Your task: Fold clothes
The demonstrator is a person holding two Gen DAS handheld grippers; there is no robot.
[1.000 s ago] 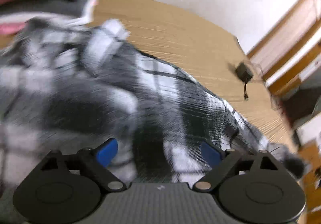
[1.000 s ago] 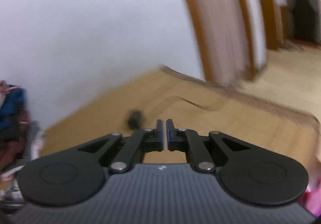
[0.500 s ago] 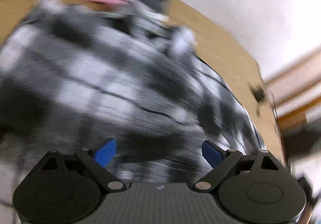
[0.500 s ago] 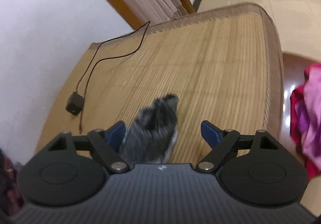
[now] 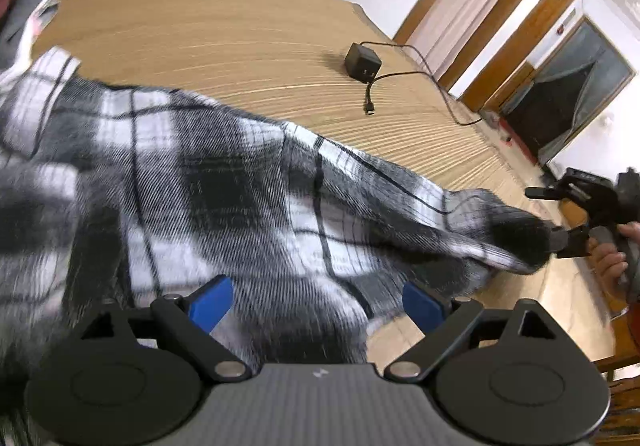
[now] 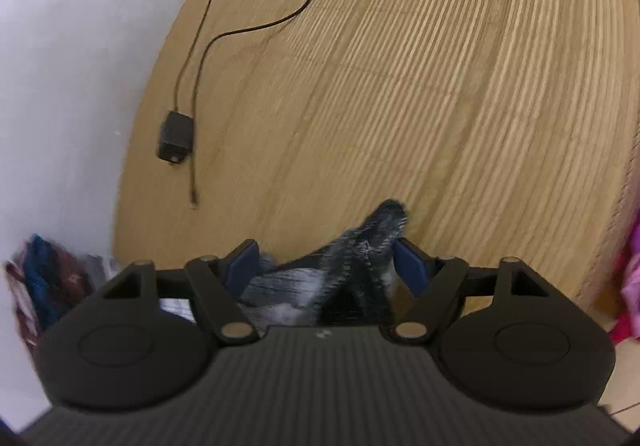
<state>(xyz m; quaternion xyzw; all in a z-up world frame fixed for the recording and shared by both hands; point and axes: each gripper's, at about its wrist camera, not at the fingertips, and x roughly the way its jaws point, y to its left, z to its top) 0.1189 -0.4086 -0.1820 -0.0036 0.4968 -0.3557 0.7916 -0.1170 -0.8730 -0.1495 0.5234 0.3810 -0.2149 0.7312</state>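
The black-and-white plaid shirt (image 5: 224, 182) lies spread over the bamboo mat (image 5: 240, 42) on the bed, directly beneath the left hand-held gripper (image 5: 316, 302), whose blue pads stand wide apart with cloth showing between them but not pinched. One dark corner of the shirt (image 6: 360, 246) stretches out to the right hand-held gripper (image 6: 324, 262); it sits between that gripper's spread fingers, which are closing slightly without pressing it. In the left wrist view the right hand-held gripper (image 5: 576, 214) shows at the shirt's far corner, with a hand (image 5: 612, 258) behind it.

A second ago the right hand-held gripper was pressed together and aimed at the wall, with no cloth in view; now it is open over the mat. The left view was blurred and is now sharper.

Counted: one shirt, two hand-held grippers, one black charger (image 6: 176, 134) with one cable (image 6: 248, 6), and one heap of clothes (image 6: 36, 278) by the wall.
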